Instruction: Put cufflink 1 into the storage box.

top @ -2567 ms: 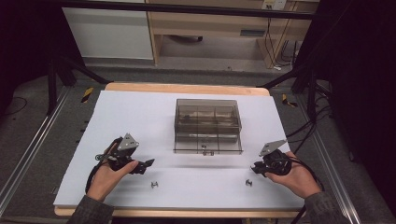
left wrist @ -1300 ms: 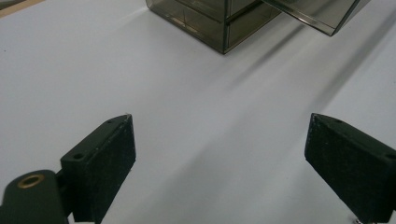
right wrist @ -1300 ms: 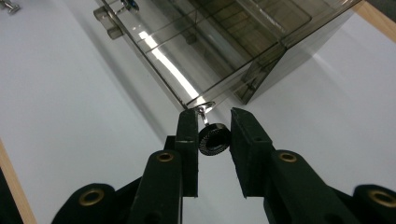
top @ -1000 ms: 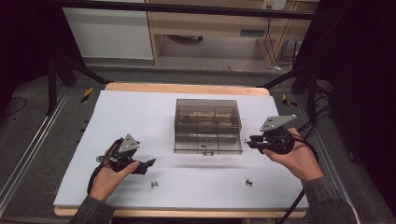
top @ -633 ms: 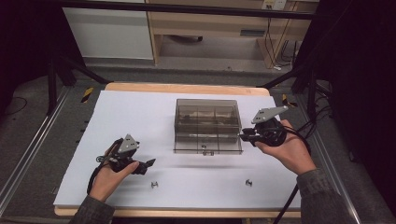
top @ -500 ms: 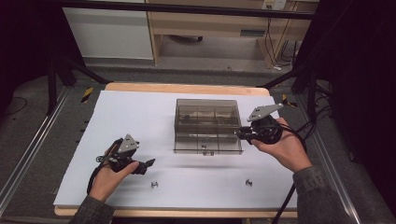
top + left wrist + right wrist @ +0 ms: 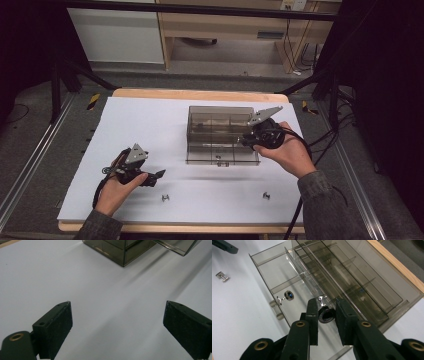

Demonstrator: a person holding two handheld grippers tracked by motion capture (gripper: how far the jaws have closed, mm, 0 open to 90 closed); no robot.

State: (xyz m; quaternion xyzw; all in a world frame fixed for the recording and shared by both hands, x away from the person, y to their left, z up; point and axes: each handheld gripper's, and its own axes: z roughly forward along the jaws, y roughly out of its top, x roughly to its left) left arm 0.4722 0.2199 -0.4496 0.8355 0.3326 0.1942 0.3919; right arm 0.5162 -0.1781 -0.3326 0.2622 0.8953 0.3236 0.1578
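Nearest the person, two small cufflinks lie loose on the white bench (image 7: 150, 125): one cufflink (image 7: 164, 198) just ahead of the left hand, the other cufflink (image 7: 267, 195) over on the right, near the right sleeve. Both are well apart from the box.

Up a little, the left claw (image 7: 159, 174) hovers low over the bench, its jaws spread wide with nothing but bare white surface between them; the left gripper view shows the two black pads (image 7: 56, 326) far apart and the corner of the box beyond.

Further on, the right claw (image 7: 246, 141) is at the right side of the smoky clear organizer box (image 7: 220, 127), over its pulled-out drawer (image 7: 277, 277). The jaws are drawn in narrow and pinch a round black-rimmed cufflink (image 7: 326, 315), its silver post pointing away from the camera. It hangs above the drawer, not resting on the floor of it.

Inside that drawer, another cufflink with a blue face (image 7: 288, 295) lies on its side near the front wall.

At the far edge, the wooden rim of the bench (image 7: 200, 94) shows beyond the white cover.
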